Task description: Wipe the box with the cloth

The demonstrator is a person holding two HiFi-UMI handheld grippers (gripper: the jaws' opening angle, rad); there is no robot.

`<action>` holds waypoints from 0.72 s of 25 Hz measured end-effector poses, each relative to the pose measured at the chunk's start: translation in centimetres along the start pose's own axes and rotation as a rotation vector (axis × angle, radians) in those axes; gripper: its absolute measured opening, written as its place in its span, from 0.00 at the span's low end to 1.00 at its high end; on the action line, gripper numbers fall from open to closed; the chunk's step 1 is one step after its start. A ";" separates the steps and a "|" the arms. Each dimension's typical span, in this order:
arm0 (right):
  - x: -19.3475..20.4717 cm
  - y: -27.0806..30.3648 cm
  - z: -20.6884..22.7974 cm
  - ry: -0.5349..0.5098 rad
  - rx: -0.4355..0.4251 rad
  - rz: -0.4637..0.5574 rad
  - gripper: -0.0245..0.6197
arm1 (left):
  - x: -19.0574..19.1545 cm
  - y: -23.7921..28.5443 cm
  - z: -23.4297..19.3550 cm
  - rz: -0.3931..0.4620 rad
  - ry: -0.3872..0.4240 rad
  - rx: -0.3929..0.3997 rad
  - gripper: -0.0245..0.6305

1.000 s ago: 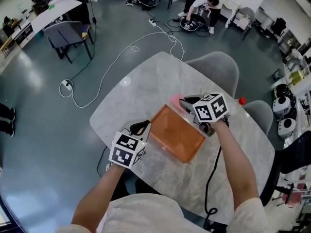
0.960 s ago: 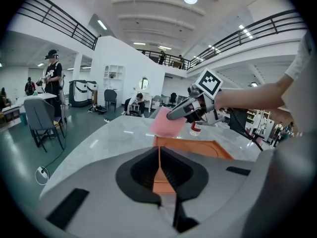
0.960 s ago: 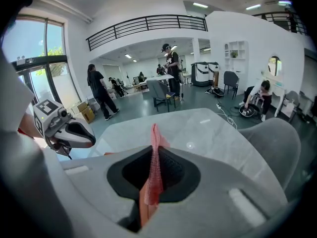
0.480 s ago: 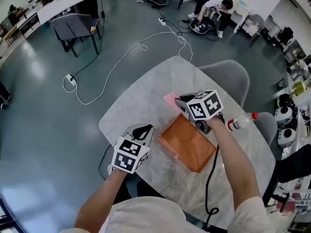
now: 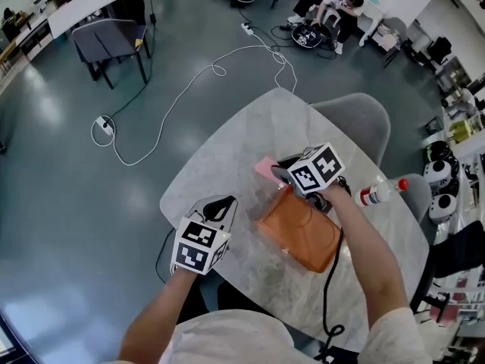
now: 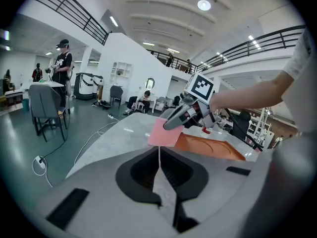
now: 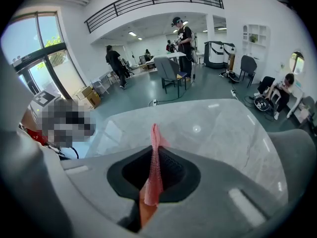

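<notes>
Your right hand-held gripper (image 7: 155,157) is pinching the pink cloth (image 7: 154,175), which only its own view shows edge-on. The head view adds the orange box (image 5: 303,230), just under that gripper on the counter (image 5: 242,135). Your left hand-held gripper (image 6: 159,155) is pressed together, empty, with the box off to its right.

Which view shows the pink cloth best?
The left gripper view: the cloth faces it as a flat sheet. The right gripper view shows it edge-on, pinched in the right claw; the head view, only a corner.
</notes>
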State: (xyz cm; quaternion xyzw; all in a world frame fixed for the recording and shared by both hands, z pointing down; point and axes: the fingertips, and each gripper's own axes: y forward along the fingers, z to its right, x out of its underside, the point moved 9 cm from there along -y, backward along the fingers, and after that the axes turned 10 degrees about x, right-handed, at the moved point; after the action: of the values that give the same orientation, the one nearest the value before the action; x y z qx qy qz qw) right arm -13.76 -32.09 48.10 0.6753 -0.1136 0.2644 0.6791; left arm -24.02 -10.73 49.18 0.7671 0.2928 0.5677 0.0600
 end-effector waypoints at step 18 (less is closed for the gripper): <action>0.4 0.6 -3.5 0.052 -0.027 -0.107 0.07 | 0.0 -1.3 -1.8 -0.014 0.031 0.085 0.06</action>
State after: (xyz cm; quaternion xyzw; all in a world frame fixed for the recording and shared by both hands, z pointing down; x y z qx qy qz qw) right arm -14.44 -28.62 48.63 0.6641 -0.0633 0.2436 0.7040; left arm -26.14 -10.08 49.20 0.7581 0.3229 0.5660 0.0270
